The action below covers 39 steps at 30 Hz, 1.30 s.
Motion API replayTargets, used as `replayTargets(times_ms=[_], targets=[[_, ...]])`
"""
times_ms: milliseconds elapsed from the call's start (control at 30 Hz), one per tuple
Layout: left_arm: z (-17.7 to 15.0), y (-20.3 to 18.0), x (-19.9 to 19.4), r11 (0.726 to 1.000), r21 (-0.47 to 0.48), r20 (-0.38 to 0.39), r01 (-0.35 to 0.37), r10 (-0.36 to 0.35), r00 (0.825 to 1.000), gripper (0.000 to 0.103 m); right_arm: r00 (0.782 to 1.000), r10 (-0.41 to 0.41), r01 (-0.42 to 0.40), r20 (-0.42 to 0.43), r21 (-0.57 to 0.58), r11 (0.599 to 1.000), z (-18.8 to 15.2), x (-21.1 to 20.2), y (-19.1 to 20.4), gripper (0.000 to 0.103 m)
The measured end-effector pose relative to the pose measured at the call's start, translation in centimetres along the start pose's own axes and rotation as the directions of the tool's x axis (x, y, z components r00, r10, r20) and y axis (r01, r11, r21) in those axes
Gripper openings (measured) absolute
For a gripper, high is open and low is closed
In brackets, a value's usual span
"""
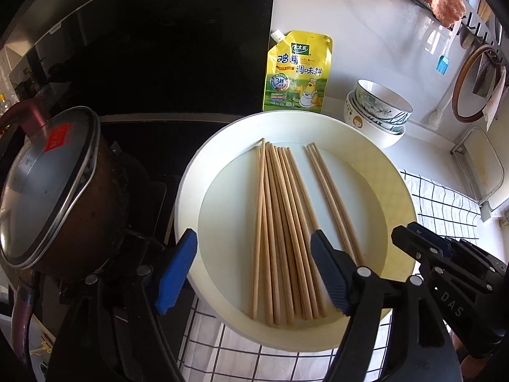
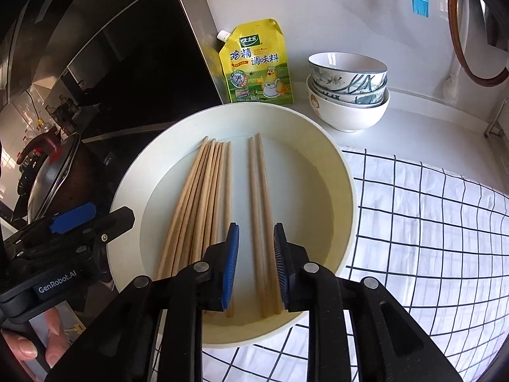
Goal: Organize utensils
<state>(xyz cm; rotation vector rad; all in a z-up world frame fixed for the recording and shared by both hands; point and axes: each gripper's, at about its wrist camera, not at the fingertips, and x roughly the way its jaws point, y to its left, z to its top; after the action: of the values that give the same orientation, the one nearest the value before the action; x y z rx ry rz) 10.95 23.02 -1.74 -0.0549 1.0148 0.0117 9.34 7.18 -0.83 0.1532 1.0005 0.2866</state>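
We see wooden chopsticks (image 2: 203, 203) lying in a white dish (image 2: 337, 172) on the worktop. Our right gripper (image 2: 256, 267) straddles a separate pair (image 2: 262, 210), jaws apart; left gripper (image 1: 254, 273) jaws wide apart.

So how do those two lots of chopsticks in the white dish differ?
The big bunch holds many sticks, fanned and overlapping; the separate pair is just two, lying side by side. The bunch sits on the stove side, the pair toward the checked cloth. The right gripper has its jaws open either side of the pair, not the bunch. Both look like the same plain wood, flat in the dish.
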Motion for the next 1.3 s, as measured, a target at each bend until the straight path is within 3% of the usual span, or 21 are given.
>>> replayTargets(times_ms=[100, 367, 533, 700, 1300], targets=[[-0.3, -0.1, -0.8, 1.000, -0.009, 0.015, -0.012, 0.012, 1.000, 0.079, 1.000, -0.009, 0.009, -0.004, -0.007, 1.000, -0.3, -0.5, -0.1, 0.030], [-0.8, -0.6, -2.7, 0.999, -0.027, 0.040, -0.019, 0.021, 0.999, 0.079, 1.000, 0.003, -0.003, -0.005, -0.022, 1.000, -0.9, -1.7, -0.2, 0.038], [-1.2, -0.9, -3.7, 0.999, -0.034, 0.053, -0.023, 0.025, 0.998, 0.088, 1.000, 0.008, -0.008, -0.005, -0.036, 0.999, -1.3, -2.3, -0.2, 0.040], [-1.4, -1.2, -4.1, 0.999, -0.039, 0.053, -0.029, 0.031, 0.998, 0.090, 1.000, 0.011, -0.011, -0.002, -0.044, 0.999, -1.5, -2.8, -0.3, 0.043], [-1.4, -2.0, -4.9, 0.995, -0.048, 0.052, -0.088, 0.091, 0.995, 0.095, 1.000, 0.011, -0.010, 0.003, -0.054, 0.998, -2.0, -3.6, -1.2, 0.044]])
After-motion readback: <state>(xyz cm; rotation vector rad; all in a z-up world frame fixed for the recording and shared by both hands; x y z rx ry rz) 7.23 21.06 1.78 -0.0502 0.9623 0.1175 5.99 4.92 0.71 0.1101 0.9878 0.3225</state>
